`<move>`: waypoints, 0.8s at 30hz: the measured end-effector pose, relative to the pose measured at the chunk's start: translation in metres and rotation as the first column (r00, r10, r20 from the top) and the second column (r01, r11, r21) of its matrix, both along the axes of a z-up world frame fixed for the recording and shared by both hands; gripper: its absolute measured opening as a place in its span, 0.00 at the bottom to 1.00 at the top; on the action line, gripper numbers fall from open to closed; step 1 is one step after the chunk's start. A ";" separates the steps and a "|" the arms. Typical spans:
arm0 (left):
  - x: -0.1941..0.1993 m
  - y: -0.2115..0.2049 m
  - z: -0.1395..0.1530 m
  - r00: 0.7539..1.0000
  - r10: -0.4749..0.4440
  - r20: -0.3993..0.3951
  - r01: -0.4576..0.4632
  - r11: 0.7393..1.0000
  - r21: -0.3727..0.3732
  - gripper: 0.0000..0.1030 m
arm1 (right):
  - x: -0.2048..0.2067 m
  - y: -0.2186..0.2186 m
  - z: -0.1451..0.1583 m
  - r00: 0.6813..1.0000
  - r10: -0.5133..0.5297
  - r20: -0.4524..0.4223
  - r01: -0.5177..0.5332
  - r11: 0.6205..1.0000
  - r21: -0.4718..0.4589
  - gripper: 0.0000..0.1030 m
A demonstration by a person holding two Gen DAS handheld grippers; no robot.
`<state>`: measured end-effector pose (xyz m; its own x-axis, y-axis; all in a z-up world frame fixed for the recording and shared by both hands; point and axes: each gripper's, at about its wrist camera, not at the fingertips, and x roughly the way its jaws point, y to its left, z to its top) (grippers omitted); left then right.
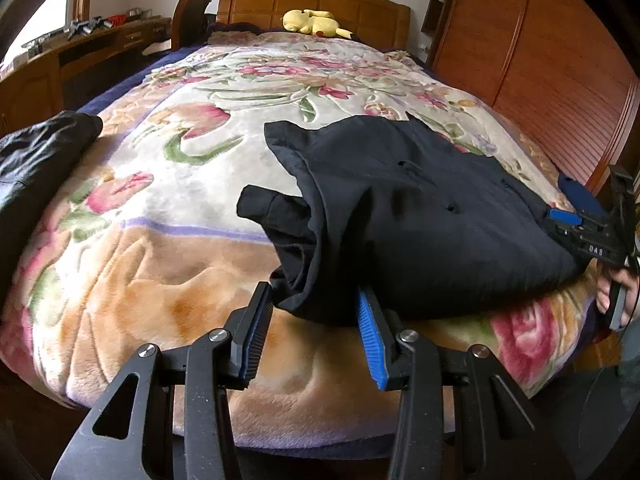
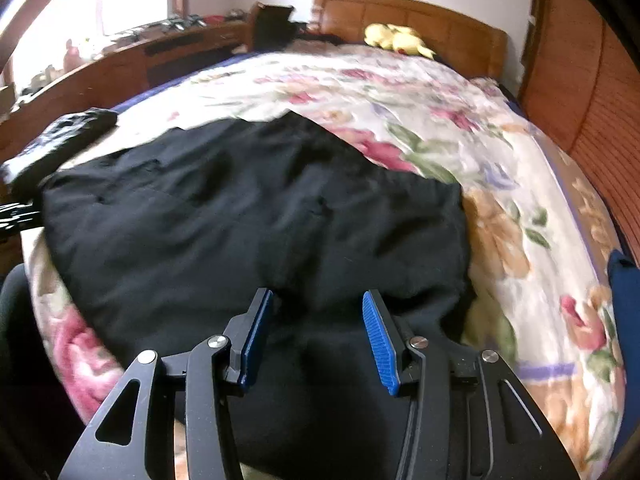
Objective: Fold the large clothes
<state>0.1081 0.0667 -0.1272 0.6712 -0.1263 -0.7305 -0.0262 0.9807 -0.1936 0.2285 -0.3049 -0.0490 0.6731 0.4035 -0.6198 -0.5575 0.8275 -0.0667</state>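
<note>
A black garment (image 1: 420, 208) lies partly folded on the floral blanket (image 1: 180, 184) near the bed's front edge, with a sleeve or cuff sticking out on its left side. My left gripper (image 1: 314, 304) is open at the garment's front left corner. The hanging cloth edge sits between its blue pads without being pinched. In the right wrist view the same garment (image 2: 240, 216) spreads wide and flat. My right gripper (image 2: 316, 304) is open just above its near edge, with cloth below the fingers. The right gripper's body (image 1: 592, 232) and a hand (image 1: 616, 284) show at the garment's right end.
A second dark garment (image 1: 36, 160) lies at the bed's left edge. A yellow plush toy (image 1: 312, 22) rests by the wooden headboard. A wooden wardrobe (image 1: 540, 60) runs along the right, and a cluttered desk (image 1: 80, 52) stands on the left. Something dark blue (image 2: 624, 300) hangs at the bed's right side.
</note>
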 end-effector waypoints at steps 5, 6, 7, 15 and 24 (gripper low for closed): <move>0.003 -0.004 0.007 1.000 -0.012 0.020 0.012 1.000 0.006 0.32 | -0.017 0.019 0.006 0.997 0.083 0.005 -0.084 0.996 0.035 0.47; 0.004 -0.005 0.009 1.000 -0.012 0.022 0.012 1.000 0.014 0.26 | -0.020 0.022 0.006 0.995 0.098 0.004 -0.098 0.995 0.035 0.47; 0.004 -0.006 0.011 1.000 -0.015 0.025 0.015 1.000 0.019 0.22 | -0.023 0.028 0.004 0.993 0.120 -0.004 -0.119 0.992 0.036 0.47; 0.006 -0.027 0.052 0.991 -0.073 0.112 0.064 0.995 0.079 0.09 | -0.031 0.060 -0.028 0.977 0.203 -0.067 -0.208 0.975 -0.074 0.47; 0.047 -0.106 0.144 0.940 -0.239 0.243 0.197 0.963 0.184 0.07 | -0.025 0.010 -0.008 0.990 0.128 -0.064 -0.128 0.992 0.001 0.47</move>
